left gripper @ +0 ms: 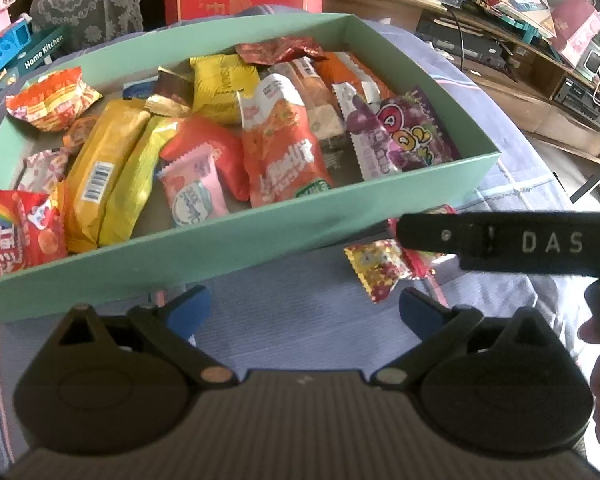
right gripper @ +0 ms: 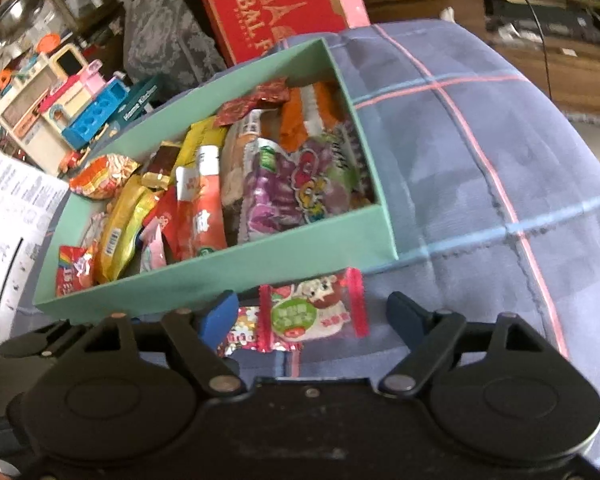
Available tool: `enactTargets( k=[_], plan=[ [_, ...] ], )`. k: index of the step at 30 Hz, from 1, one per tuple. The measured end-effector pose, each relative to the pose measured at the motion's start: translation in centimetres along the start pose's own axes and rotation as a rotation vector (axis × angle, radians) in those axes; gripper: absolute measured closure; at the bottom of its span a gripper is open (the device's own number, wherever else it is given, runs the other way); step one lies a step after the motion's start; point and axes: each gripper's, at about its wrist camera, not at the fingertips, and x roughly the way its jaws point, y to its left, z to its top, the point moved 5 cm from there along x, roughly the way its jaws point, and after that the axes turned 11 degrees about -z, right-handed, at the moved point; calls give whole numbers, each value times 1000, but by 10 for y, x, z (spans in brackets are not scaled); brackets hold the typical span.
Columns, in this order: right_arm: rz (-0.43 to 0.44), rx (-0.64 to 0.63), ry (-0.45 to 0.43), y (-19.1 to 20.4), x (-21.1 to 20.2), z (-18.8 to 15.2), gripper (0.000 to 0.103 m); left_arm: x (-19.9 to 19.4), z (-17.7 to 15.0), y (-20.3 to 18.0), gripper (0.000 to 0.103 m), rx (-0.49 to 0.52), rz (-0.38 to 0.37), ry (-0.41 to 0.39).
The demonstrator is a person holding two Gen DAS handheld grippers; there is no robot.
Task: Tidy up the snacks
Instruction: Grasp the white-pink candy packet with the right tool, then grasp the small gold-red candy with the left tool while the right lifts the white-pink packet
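A green box (left gripper: 236, 240) (right gripper: 228, 272) holds several snack packets, among them a purple gummy bag (left gripper: 412, 132) (right gripper: 296, 192) and an orange packet (left gripper: 284, 148). Two packets lie outside on the cloth by its front wall: a red-edged clear packet with a green label (right gripper: 312, 312) and a small floral candy packet (left gripper: 376, 268) (right gripper: 240, 332). My right gripper (right gripper: 312, 316) is open, its fingers either side of these two packets; it also shows in the left wrist view (left gripper: 500, 240). My left gripper (left gripper: 304, 312) is open and empty just before the box.
The box rests on a blue plaid cloth (right gripper: 480, 184) over a rounded surface. A red carton (right gripper: 272, 4) stands behind the box. Toy kitchen pieces (right gripper: 60, 96) and a printed sheet (right gripper: 8, 208) lie to the left. Cluttered shelves (left gripper: 540, 40) are at the right.
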Motion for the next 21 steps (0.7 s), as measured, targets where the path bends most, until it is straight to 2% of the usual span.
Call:
enactTargets(
  k=[2,4,5,7,10,17,21],
  plan=[
    [-17,-44,-6,4,1,0,25,2,0,2,0,-5,-2,3],
    [-83,-127,-20,10,3,-1,38,4,1,3,0,-11,-3,3],
    [-96,-149,-22,11,3,-1,40,4,2,2,0,-10,-1,2],
    [-109,-168,-24,8,2,-1,52,5,3,1,0,-6,-5,3],
    [-112,-151,-24,-4,-1,0,58,7,4,-3,0,0,-8,6],
    [-128,-76,-32,-41,-12,-6,59,15,12,-21,1,25,-13,2],
    [-112,-18,-36,-60,-19,-13,60,23,12,-35,9,41,-3,-9]
  ],
)
